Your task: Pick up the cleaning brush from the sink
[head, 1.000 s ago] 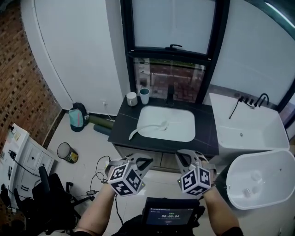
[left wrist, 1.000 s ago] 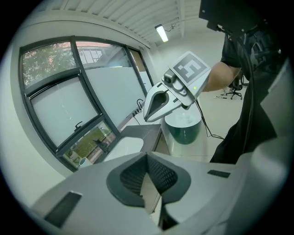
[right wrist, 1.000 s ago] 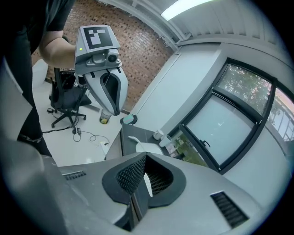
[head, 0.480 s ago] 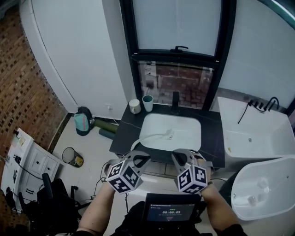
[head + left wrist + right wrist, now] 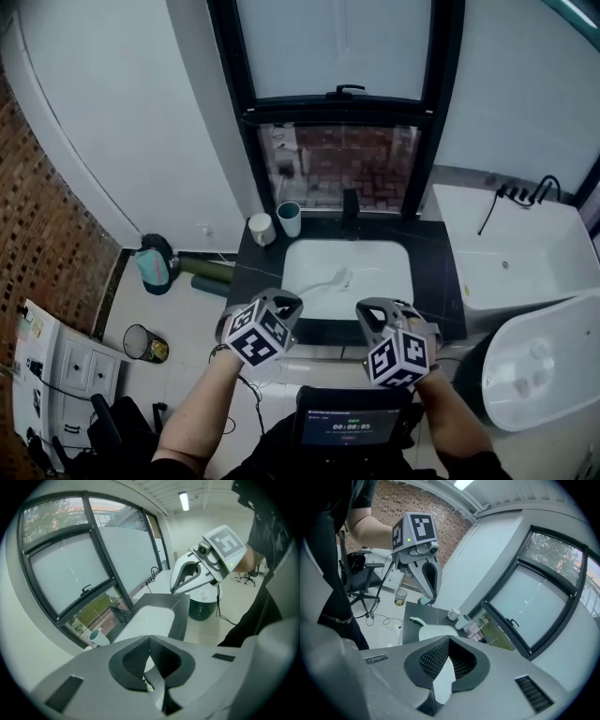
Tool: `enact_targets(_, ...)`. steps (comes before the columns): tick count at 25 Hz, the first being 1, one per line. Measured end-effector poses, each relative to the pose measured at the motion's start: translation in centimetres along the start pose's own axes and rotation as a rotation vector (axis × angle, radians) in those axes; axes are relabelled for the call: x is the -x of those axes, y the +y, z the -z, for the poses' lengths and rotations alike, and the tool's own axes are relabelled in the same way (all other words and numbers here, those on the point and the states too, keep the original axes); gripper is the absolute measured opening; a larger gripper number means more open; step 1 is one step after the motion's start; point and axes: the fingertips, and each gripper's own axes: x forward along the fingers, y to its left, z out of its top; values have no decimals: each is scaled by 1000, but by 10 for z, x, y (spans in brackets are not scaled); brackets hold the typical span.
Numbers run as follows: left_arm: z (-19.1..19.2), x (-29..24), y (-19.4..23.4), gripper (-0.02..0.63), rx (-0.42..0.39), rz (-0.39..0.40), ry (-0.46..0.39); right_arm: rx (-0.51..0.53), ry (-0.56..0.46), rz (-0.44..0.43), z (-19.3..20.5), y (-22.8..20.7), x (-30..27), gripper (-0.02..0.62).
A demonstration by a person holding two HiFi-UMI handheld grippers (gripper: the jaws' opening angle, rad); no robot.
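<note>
A white long-handled cleaning brush (image 5: 323,281) lies in the white sink (image 5: 375,258), its handle end resting over the basin's front-left rim. The sink is set in a black counter (image 5: 433,281) under the window. In the head view my left gripper (image 5: 286,303) hangs shut and empty just before the counter's front edge, near the brush handle. My right gripper (image 5: 370,313) is level with it, in front of the basin, jaws together with nothing in them. The right gripper view shows the brush handle (image 5: 416,619) and the left gripper (image 5: 432,596) above it.
A white cup (image 5: 262,228) and a teal cup (image 5: 289,218) stand at the counter's back left, beside a black faucet (image 5: 350,211). A white bathtub (image 5: 525,253) and a round white tub (image 5: 548,370) are at the right. A waste bin (image 5: 148,344) stands on the floor at the left.
Both grippers have moved forward towards the counter, and the sink now lies closer beneath them. Both have stayed shut and empty.
</note>
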Motion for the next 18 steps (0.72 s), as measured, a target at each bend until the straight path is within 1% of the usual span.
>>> enact_targets(3,20,-39,51,-6,96,51,30,-40,45,24,6,-17,-32,-17)
enact_targets(5,36,-68,75,-5,166,97,53,-72,74,42,13,-26,-52,-17)
enact_targets(6,43,-82,84,17,198,122,62,-93,85,53,16,-30,-60,-17)
enact_targets(7,47,-94,92,17,220,144,71,-114,93,63,18,-33,-67,-16)
enact_targets(10,48,-122,110,17,252,179,97,-162,102,82,26,-49,-86,-17)
enact_targets(13,32,-149,118,17,270,197,105,-211,107,68,40,-68,-101,-16)
enact_targets(15,20,-164,126,18,290,203,95,-267,114,52,47,-82,-114,-15)
enact_targets(18,24,-187,139,18,338,197,142,-394,113,36,63,-106,-140,-16)
